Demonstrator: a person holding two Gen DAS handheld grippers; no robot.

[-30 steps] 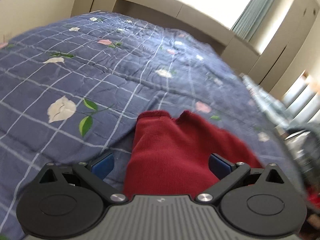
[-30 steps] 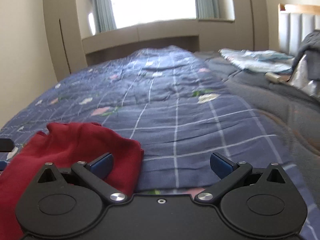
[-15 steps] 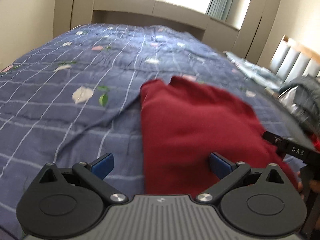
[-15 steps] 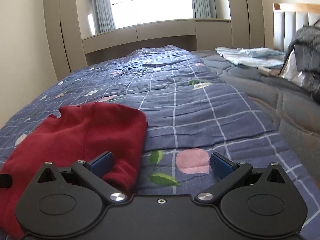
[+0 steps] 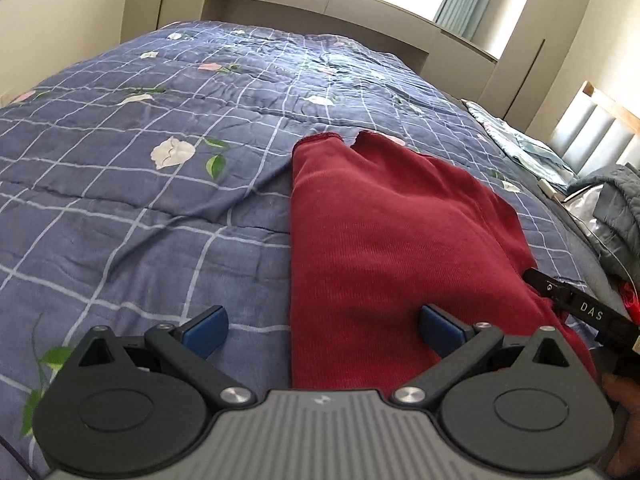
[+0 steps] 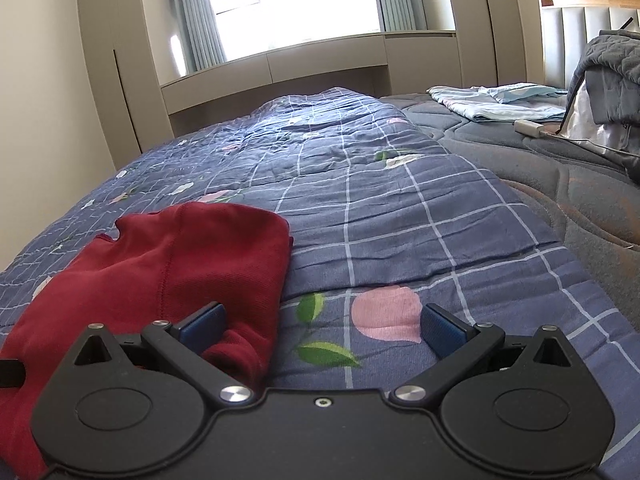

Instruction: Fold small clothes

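Observation:
A dark red knit garment (image 5: 400, 240) lies spread flat on the blue checked quilt (image 5: 120, 184), its notched far edge pointing toward the window. My left gripper (image 5: 324, 326) hovers open over the garment's near left edge; the right fingertip (image 5: 440, 328) is above the red cloth and the left one is above the quilt. In the right wrist view the garment (image 6: 160, 264) lies at the lower left. My right gripper (image 6: 322, 326) is open at its near right edge, with the left fingertip (image 6: 204, 324) over a bunched fold. Nothing is gripped.
The quilt (image 6: 380, 208) covers most of the bed. To the right is bare grey mattress (image 6: 560, 184) with a folded light blue cloth (image 6: 496, 100), a white charger (image 6: 528, 127), a silver bag and a grey quilted jacket (image 6: 612, 76). A window bench stands beyond.
Both grippers have drawn back from the garment and stayed open. More of the red cloth shows now, lying flat, and the right gripper's black body has come into the left wrist view.

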